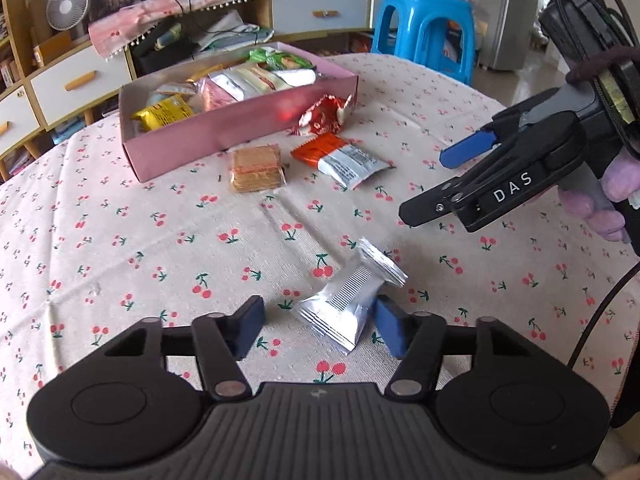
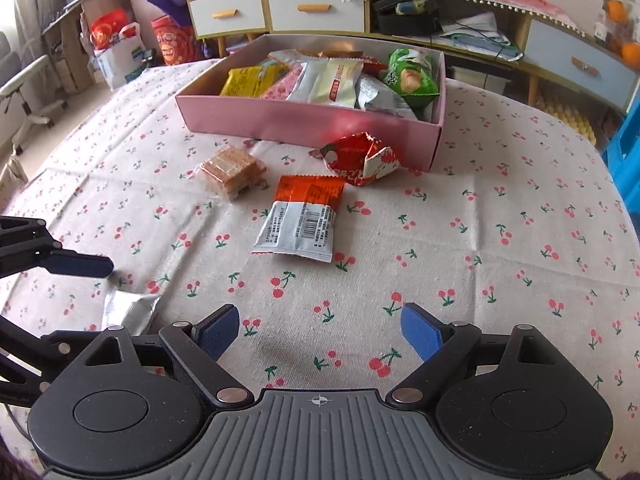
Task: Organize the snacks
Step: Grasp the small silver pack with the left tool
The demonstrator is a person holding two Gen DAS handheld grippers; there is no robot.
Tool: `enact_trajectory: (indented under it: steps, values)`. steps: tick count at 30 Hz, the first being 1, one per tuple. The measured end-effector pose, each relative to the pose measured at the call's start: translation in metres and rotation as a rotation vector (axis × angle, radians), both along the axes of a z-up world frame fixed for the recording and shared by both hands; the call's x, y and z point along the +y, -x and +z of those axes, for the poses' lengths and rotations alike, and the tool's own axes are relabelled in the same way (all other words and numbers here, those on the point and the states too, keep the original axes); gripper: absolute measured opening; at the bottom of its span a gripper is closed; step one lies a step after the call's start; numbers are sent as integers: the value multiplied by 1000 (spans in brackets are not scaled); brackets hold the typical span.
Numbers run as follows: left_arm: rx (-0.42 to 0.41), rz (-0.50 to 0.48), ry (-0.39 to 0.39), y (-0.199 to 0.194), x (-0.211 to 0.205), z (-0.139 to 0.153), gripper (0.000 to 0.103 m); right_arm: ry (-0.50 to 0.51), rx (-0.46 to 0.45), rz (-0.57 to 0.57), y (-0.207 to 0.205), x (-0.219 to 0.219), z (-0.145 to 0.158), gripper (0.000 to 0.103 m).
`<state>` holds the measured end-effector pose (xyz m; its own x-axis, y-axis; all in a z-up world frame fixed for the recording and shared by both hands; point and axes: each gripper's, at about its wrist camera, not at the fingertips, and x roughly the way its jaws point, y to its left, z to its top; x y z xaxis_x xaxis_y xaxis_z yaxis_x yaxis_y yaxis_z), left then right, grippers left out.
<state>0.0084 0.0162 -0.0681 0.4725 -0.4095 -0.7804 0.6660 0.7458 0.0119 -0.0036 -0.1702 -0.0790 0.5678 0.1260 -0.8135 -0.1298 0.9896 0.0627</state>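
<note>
Silver packet (image 1: 352, 300) lies on my cherry tablecloth (image 1: 160, 240), between the left gripper (image 1: 320, 326) pads; only one blue pad touches it. My right gripper (image 2: 320, 336) hovers wide, empty, short of the pink box (image 2: 304, 120)

Our left gripper (image 1: 320, 330) and right gripper (image 2: 320, 334) are black with blue ribbed pads (image 2: 420, 336), silver pivot screws, white "DAS" lettering, a trailing black cable and purple gloves (image 1: 608, 200).
</note>
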Motion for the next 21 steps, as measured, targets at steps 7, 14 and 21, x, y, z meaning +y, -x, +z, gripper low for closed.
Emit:
enact_trajectory:
  steps: [7,14,21]
  values:
    - [-16,127,30,-12,6,2,29,25,-34,19,-7,7,-8,95]
    - [-49,312,38,-29,16,3,29,30,-83,26,-16,15,-13,101]
    - [-82,390,45,-42,23,3,35,25,-119,8,-27,17,-17,103]
